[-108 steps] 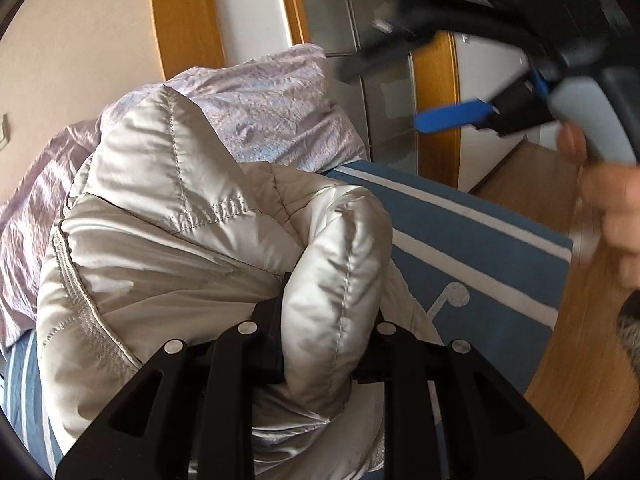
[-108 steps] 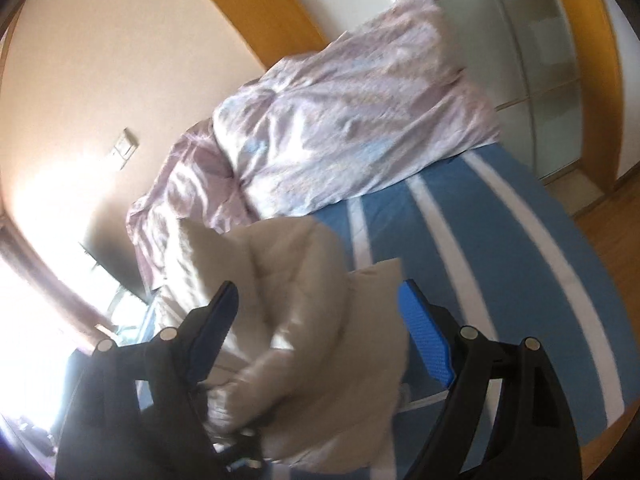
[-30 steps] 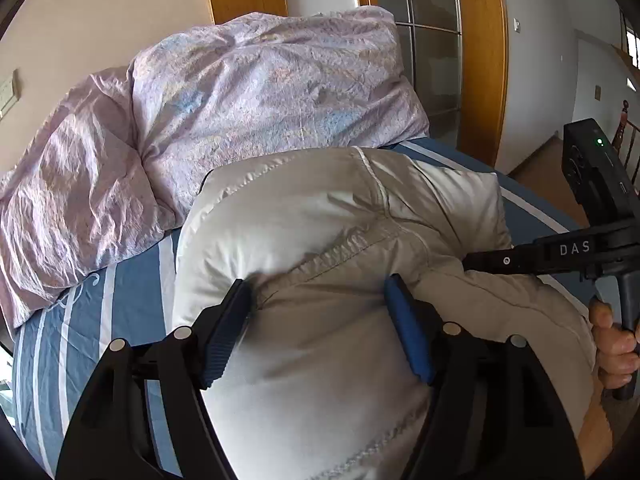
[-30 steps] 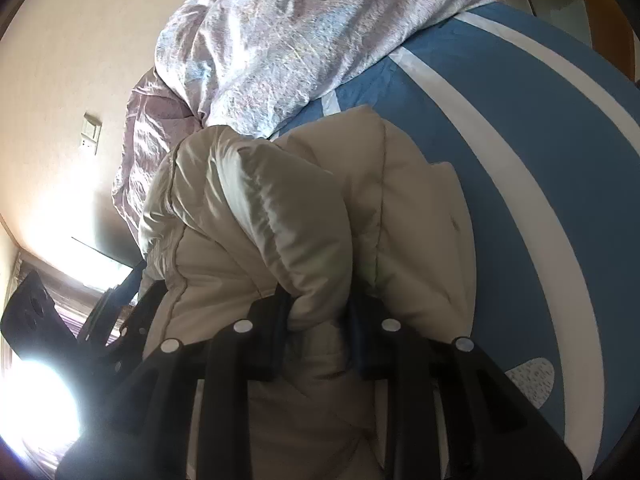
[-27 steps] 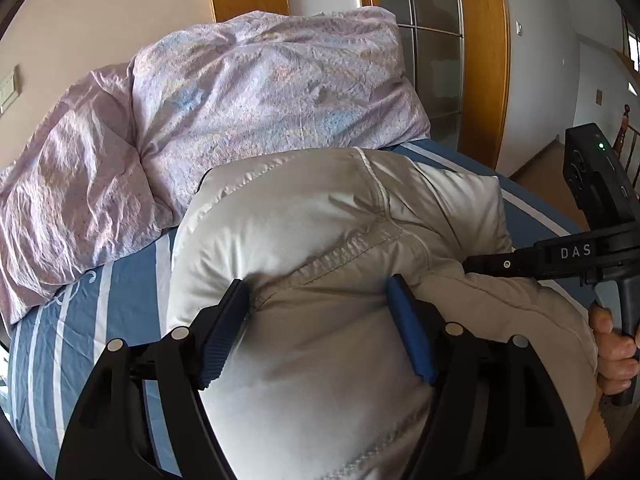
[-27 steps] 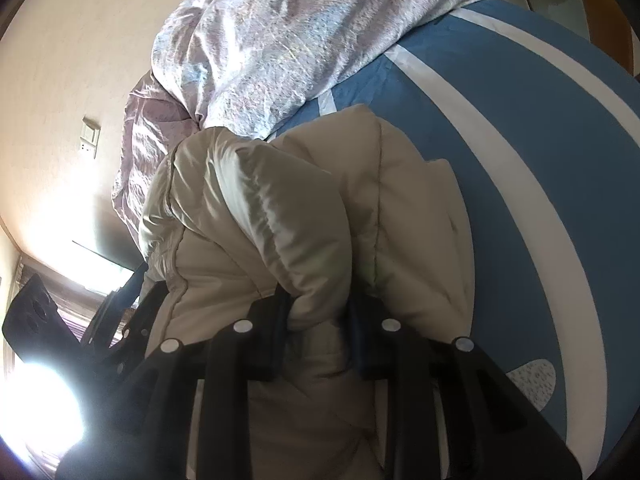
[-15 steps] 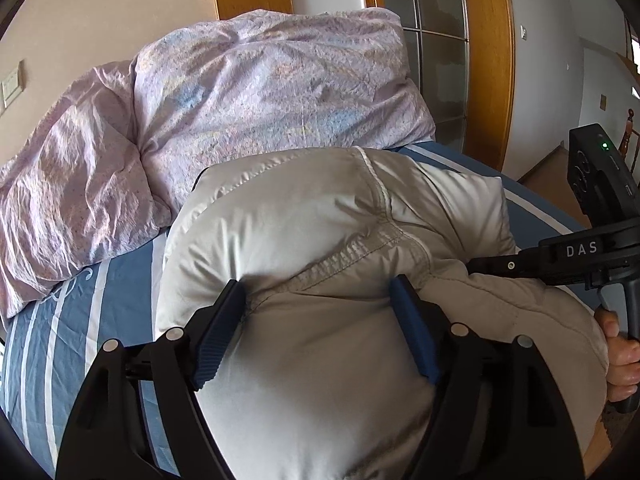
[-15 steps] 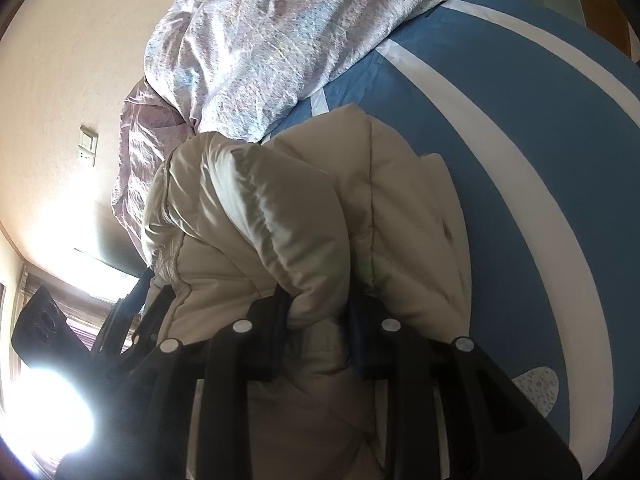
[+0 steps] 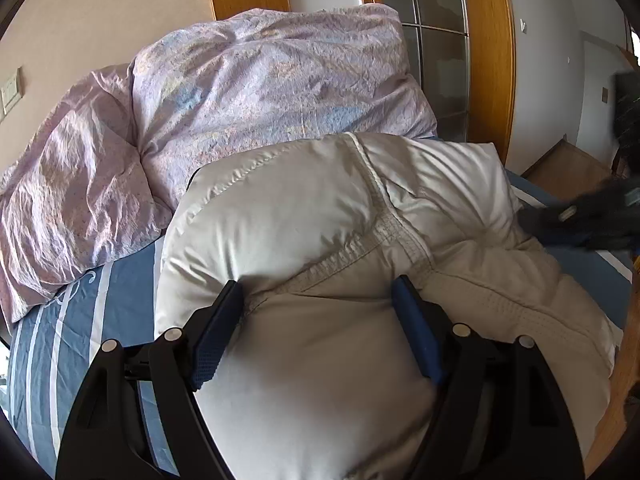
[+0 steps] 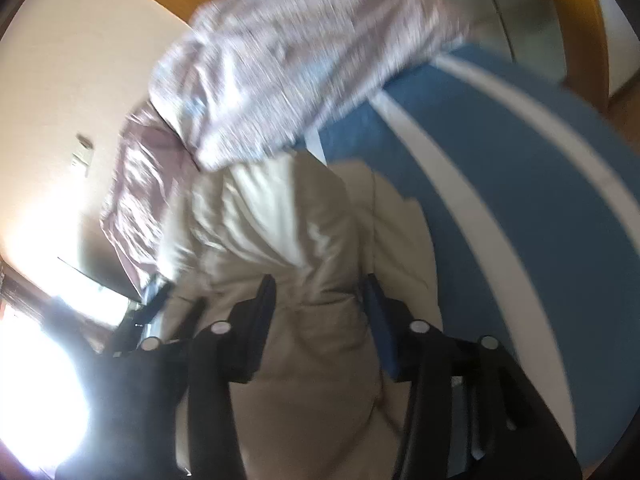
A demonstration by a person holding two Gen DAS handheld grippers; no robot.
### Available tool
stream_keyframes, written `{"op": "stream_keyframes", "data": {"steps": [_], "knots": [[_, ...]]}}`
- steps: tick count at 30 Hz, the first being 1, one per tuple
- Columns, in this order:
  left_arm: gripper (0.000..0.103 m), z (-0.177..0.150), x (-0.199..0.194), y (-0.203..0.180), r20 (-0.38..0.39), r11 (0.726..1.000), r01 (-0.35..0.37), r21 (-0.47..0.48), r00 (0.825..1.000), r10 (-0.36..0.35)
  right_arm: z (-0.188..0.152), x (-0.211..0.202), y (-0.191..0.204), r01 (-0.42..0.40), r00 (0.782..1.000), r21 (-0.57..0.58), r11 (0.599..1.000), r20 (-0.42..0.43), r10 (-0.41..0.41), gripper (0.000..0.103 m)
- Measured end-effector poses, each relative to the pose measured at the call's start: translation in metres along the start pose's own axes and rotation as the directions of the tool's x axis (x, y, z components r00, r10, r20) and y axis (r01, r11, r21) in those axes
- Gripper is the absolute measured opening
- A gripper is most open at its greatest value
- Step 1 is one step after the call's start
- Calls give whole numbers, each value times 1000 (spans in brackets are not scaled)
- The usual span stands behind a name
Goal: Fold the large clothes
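A puffy cream down jacket lies bunched and folded on the blue striped bed. My left gripper is open, its blue pads either side of a quilted seam, resting on the jacket. In the right wrist view, which is motion-blurred, the jacket fills the middle, and my right gripper is open with its jaws apart around the fabric. The right gripper also shows as a dark blur at the right edge of the left wrist view.
Two lilac crumpled pillows lie at the head of the bed against a beige wall. A wooden-framed glass door and wooden floor are to the right. The blue sheet with white stripes spreads right of the jacket.
My right gripper has opened, let go of the jacket fold it pinched, and is moving fast, blurring its view. My left gripper stays open on the jacket, barely shifted.
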State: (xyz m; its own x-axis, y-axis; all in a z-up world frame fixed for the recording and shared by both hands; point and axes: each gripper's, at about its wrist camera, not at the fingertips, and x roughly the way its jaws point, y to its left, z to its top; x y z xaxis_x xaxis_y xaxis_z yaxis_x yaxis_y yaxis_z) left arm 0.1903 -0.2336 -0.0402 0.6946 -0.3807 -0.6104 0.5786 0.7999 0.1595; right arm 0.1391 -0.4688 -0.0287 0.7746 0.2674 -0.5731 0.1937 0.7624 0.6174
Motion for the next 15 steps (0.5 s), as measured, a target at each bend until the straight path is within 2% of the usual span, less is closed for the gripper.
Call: {"op": "stream_keyframes", "data": {"steps": [3,7,15], "knots": [[77,0,0,-1,0,1000,-6,2,1000,6,-11,-21,20,-10,999,-68,998,33,12,48],[77,-1,-1,-2,2,1000,-13,5,1000,13,-30,-17,39,-21,1000,-136,990,-10,20,48],[77,-1,-1,-5,2,999,-31,15,1000,31,-37,14,15,-34,995,-62,998,-92,28,45]]}}
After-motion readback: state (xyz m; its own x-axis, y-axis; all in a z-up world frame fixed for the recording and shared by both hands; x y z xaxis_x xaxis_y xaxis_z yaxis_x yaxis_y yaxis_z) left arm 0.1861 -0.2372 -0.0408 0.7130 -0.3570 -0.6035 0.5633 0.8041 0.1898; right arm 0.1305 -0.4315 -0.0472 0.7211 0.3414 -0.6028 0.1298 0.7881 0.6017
